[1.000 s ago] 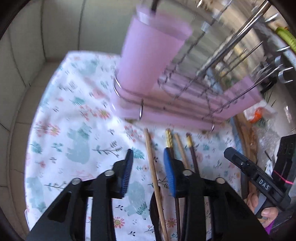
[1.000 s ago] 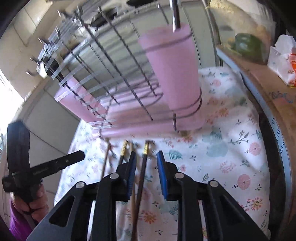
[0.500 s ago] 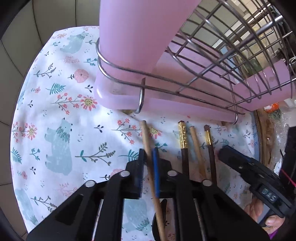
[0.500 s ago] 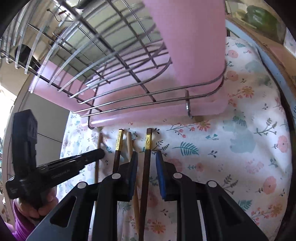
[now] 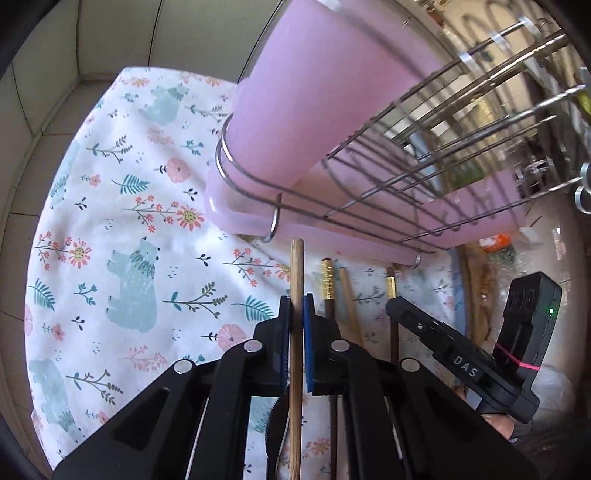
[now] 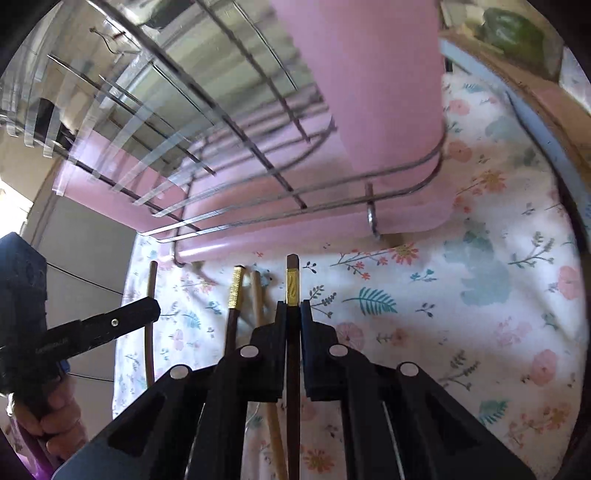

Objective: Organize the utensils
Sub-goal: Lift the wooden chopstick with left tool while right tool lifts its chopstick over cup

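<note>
Spread flat: white fabric cloth [image 5: 129, 221] printed with teal bears, ferns and pink flowers. Bordered on the far left by pale beige tiled wall [image 5: 110, 37], grout lines visible. On the opposite side, tucked against a brown wooden board with a blue-grey edge [image 6: 546, 110]. Resting on that board, at the far corner: lumpy dark green vegetable [image 6: 517, 29], blurred. Nearby, an orange packet [image 5: 496, 243], too blurred to read.

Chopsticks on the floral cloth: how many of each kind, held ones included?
Pale wood: 2, one in the left gripper, one lying loose.
Dark, gold-banded: 2, one in the right gripper, one loose.
Total: 4
</note>
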### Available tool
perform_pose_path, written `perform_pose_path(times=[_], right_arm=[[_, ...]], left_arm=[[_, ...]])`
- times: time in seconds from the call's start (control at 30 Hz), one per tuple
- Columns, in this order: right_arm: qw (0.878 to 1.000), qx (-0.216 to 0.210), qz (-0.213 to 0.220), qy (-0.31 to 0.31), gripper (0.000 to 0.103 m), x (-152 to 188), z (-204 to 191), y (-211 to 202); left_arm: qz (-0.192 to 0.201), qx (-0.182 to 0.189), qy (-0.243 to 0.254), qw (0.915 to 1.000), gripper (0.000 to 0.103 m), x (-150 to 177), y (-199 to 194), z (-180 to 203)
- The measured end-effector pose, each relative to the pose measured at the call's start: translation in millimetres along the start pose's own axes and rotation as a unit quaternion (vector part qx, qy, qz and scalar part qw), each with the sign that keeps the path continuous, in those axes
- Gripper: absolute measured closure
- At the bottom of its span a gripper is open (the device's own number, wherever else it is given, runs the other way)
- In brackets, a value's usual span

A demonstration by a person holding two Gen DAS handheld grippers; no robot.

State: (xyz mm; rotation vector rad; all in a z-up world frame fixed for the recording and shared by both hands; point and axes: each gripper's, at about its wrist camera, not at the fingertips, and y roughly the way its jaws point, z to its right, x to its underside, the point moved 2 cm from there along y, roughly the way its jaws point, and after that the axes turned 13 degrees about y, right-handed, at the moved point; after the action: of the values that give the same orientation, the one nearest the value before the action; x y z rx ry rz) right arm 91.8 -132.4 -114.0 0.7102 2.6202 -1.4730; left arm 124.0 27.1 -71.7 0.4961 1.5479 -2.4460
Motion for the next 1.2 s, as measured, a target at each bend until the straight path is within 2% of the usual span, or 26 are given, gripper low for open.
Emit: perform_pose_path(times=[0.17,0.43,0.6,0.8,0.93,1.03,1.1,1.2], right_arm=[[0.998,-0.042,0.05,-0.013,0.097,6,-3,-40],[0.983,-0.077,0.167,-0.024,0.097,3,-11,-118],[0.966,-0.092,0.238,-0.045,0.097,-9,-17,-178],[0.944,-0.1,0.308,-0.065,0.097,-21,-32,-228],[0.929,-0.107,0.347,-0.078,0.097,-33,-43,-252],[0.912,-0.101,0.388,-0.089,0.097,-42,-54,-269],[0.899,-0.098,0.416,-0.092,0.097,-49,-60,-277],[0.882,-0.106,0.45,-0.09,0.097,-59,-64,-292]], left_arm=[[0.045,0.016,0.01,0.9988,0.097,3,-31,6],[0.14,-0.006,0.037,0.9895,0.097,6,-89,20],[0.199,-0.022,0.051,0.9785,0.097,-2,-128,32],[0.272,-0.045,0.066,0.959,0.097,-20,-169,40],[0.326,-0.045,0.063,0.9424,0.097,-35,-197,44],[0.388,-0.069,0.063,0.9168,0.097,-48,-213,51],[0.416,-0.075,0.06,0.9042,0.097,-55,-218,53],[0.471,-0.095,0.058,0.8752,0.097,-65,-225,57]])
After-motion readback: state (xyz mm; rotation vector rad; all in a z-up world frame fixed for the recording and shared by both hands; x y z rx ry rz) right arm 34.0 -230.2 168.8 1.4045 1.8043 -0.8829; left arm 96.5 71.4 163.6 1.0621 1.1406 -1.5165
